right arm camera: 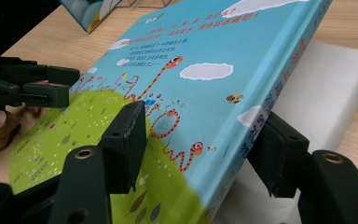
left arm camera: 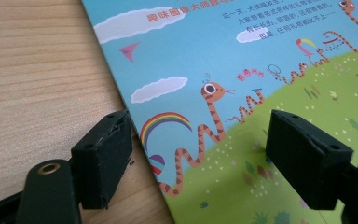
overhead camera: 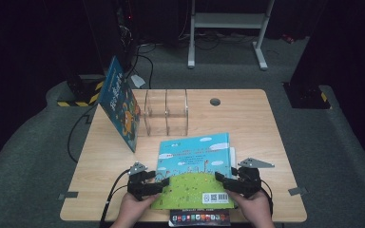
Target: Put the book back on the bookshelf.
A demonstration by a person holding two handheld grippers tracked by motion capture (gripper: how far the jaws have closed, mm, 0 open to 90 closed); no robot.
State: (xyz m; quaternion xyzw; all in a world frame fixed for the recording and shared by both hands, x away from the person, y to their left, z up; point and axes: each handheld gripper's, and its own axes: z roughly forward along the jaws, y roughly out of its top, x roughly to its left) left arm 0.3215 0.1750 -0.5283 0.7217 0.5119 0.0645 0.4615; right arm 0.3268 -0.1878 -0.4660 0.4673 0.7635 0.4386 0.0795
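A picture book (overhead camera: 195, 166) with a blue sky and green hill cover lies flat at the table's front middle. My left gripper (overhead camera: 164, 183) is at its left edge. In the left gripper view its jaws (left arm camera: 196, 158) stand open astride that edge, one pad over bare wood, the other over the cover (left arm camera: 242, 70). My right gripper (overhead camera: 223, 179) is at the spine side. There its jaws (right arm camera: 200, 144) stand open around the spine corner of the book (right arm camera: 191, 84), one pad above the cover, the other beside the spine. The left gripper (right arm camera: 51, 88) reaches in from the far side.
A second book (overhead camera: 121, 104) stands tilted against a clear plastic rack (overhead camera: 166, 111) at the back left. A white block (overhead camera: 232, 154) lies under the flat book's spine side (right arm camera: 335, 79). A dark book strip (overhead camera: 199, 218) lies at the table's front edge. Table (overhead camera: 266, 133).
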